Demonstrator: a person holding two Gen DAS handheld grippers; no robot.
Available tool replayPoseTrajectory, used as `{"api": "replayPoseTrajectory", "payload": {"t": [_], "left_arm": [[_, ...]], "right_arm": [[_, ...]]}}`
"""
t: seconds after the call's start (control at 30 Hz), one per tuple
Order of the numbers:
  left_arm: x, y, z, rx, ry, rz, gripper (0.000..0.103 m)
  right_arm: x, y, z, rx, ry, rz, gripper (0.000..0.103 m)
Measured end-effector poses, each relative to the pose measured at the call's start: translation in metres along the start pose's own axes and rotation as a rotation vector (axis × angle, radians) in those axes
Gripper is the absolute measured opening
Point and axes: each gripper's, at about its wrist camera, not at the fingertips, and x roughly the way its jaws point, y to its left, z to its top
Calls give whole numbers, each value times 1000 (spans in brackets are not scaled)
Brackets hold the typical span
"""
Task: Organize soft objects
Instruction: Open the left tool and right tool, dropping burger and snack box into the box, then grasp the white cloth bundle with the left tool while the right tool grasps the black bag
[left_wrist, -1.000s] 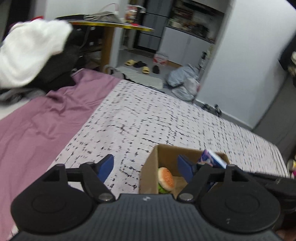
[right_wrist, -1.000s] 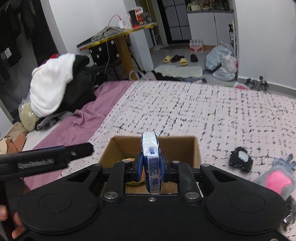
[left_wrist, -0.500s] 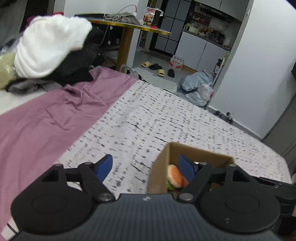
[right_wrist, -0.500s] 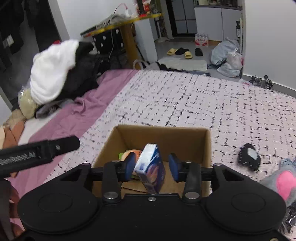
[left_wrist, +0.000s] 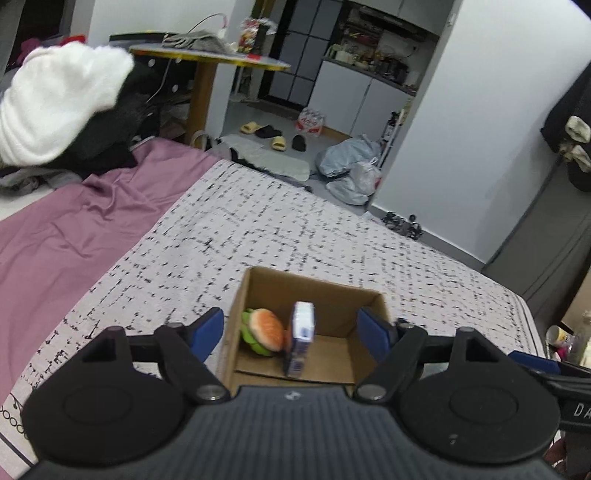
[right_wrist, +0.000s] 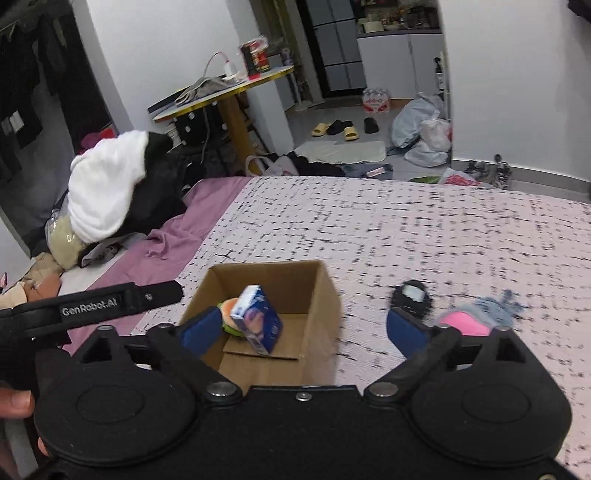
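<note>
An open cardboard box (left_wrist: 258, 288) (right_wrist: 321, 291) sits on the speckled bedspread. Inside it lie a plush burger (left_wrist: 264, 330) (right_wrist: 229, 308) and a blue-and-white carton-shaped soft toy (left_wrist: 301, 341) (right_wrist: 256, 319), leaning against the burger. My left gripper (left_wrist: 291, 330) is open and empty, its jaws spread across the near side of the box. My right gripper (right_wrist: 301, 328) is open and empty just above the box's near edge. A black-and-white plush (right_wrist: 412, 297) and a grey-and-pink plush (right_wrist: 476, 315) lie on the bed to the right of the box.
A purple sheet (left_wrist: 74, 236) covers the bed's left part. A heap of white and black clothes (right_wrist: 110, 192) lies at the far left. A yellow-edged round table (right_wrist: 229, 88), slippers and bags are on the floor beyond the bed.
My right gripper opened and let go of the blue carton toy, which dropped into the box beside the burger. The left gripper shifted right, over the box.
</note>
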Motion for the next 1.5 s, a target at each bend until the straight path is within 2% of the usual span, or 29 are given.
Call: {"api": "replayPoseTrajectory", "payload": {"t": [0.13,0.3,0.53,0.77,0.9,1.17,1.33,1.5], "left_arm": [[-9,-15,-3,39,-11,-26,83],[-17,-32,-10,53,-1,-40,83],[-27,-63,-21,123,-4,-63,83],[-25,-93,-35,190,33,-119,83],[-23,-113,-40,263,37,-129,83],[-10,-142,-50,345,113,-224,83],[9,-158,-58,370,149,-217,82],[27,-170,-66,380,207,-239,80]], "right_arm": [[-17,-14,-3,3,-10,-17,101],[-37,-30,-6,35,-23,5,103],[-61,-52,-16,46,-38,-37,103],[-75,-77,-29,84,-43,-80,103],[-80,-91,-38,100,-38,-106,103],[-82,-115,-52,143,-28,-159,103],[-76,-125,-61,134,-16,-176,102],[-66,-135,-67,115,5,-179,93]]}}
